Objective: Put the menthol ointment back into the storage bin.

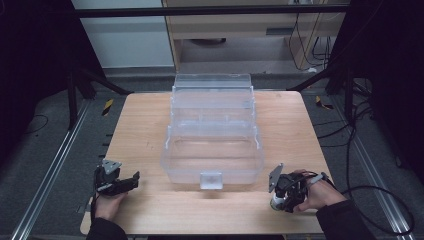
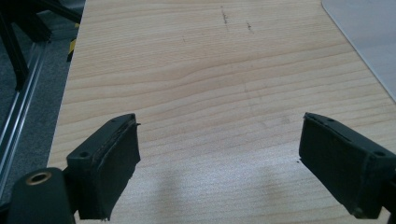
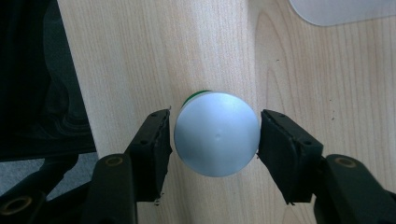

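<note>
Right gripper (image 3: 214, 140) pinches the silver-ended can (image 3: 216, 134) at the table's (image 1: 150, 125) five o'clock corner; left gripper (image 2: 219, 158) spread (idle); next, probably lift toward the clear box (image 1: 212, 145) at twelve

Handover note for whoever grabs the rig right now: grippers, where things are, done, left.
Left gripper: open, holds nothing, low over the wooden table at its near left.
Right gripper: jaws on both sides of a silver-capped can with a green edge, at the near right edge; they look closed on it.
Clear plastic box: open at table centre, tiers folded out, looks empty.
Done: can gripped.
Left: probably carry the can into the box.
</note>
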Action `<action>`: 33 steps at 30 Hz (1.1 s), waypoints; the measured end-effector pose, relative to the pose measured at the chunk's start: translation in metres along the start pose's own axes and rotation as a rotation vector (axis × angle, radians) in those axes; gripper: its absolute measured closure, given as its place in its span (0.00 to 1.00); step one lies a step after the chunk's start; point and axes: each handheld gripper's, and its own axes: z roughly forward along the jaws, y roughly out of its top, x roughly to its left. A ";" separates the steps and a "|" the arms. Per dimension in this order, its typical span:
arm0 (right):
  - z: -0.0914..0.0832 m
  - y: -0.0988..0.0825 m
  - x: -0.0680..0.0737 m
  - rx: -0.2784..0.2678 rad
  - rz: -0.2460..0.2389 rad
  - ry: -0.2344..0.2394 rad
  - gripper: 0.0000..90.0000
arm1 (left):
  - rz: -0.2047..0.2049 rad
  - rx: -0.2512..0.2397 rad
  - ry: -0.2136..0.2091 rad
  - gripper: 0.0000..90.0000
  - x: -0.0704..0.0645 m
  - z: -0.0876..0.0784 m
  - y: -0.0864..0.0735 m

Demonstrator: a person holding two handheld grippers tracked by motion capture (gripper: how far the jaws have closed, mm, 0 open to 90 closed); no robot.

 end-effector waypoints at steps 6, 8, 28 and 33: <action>0.002 0.002 -0.001 0.020 -0.004 0.004 0.53 | 0.000 0.002 -0.001 0.13 0.000 0.001 0.000; 0.004 0.003 -0.001 0.023 -0.008 0.004 0.54 | 0.001 0.003 -0.002 0.13 0.000 0.000 0.000; -0.002 0.004 -0.007 0.010 0.064 -0.002 0.56 | 0.004 0.014 -0.005 0.13 -0.003 0.002 0.000; -0.011 0.007 -0.008 -0.011 0.089 -0.003 0.56 | 0.004 0.018 -0.006 0.13 -0.003 0.003 0.000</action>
